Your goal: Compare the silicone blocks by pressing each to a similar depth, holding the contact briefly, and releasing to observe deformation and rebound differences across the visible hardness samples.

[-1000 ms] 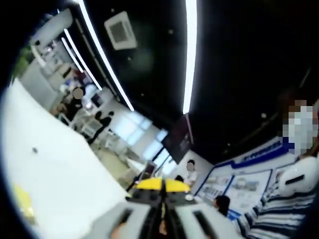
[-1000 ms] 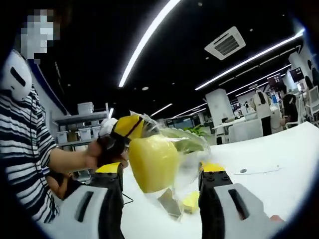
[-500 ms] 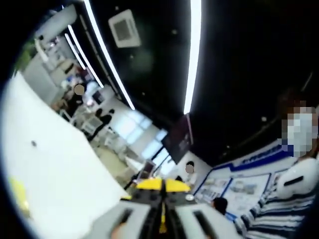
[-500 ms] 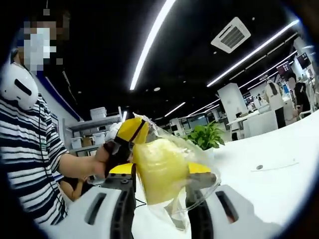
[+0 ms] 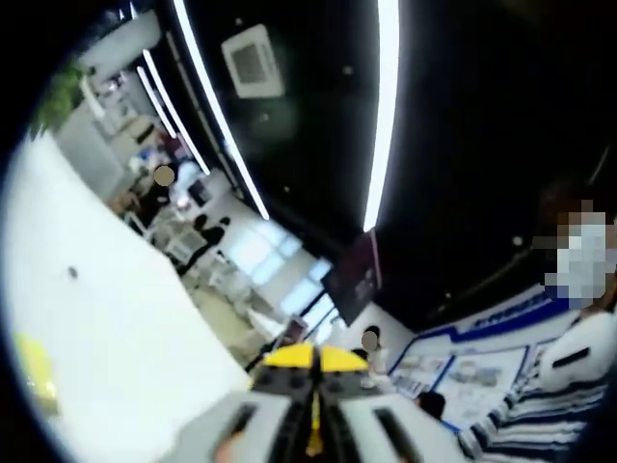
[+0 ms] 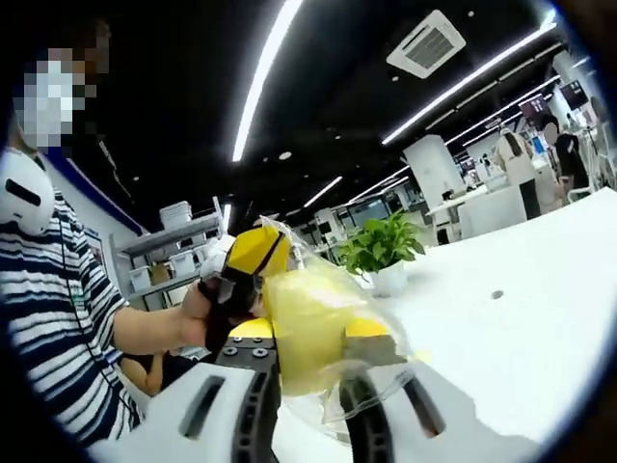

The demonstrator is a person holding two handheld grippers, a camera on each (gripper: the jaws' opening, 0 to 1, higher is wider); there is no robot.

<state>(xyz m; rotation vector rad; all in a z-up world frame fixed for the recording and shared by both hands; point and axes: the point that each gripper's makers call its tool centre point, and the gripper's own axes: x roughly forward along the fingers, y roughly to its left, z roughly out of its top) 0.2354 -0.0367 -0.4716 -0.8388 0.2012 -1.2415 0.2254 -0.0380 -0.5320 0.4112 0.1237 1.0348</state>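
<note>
Left claw [image 5: 314,362]: tips pressed together, whatever's btwn them hidden. Yellow block [image 6: 307,328] blurred inside clear bag [image 6: 371,371]; bag's lower end hidden behind right claw [image 6: 307,333]. Yellow blob [image 5: 34,371] on surface [image 5: 116,328] cut off, unidentifiable.

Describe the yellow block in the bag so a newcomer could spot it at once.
In the right gripper view, start at the white table and come to the right gripper rising from the bottom. Its jaws squeeze a clear bag. The block is the pale yellow lump inside, softer-looking than the bright yellow jaw tips beside it.
</note>
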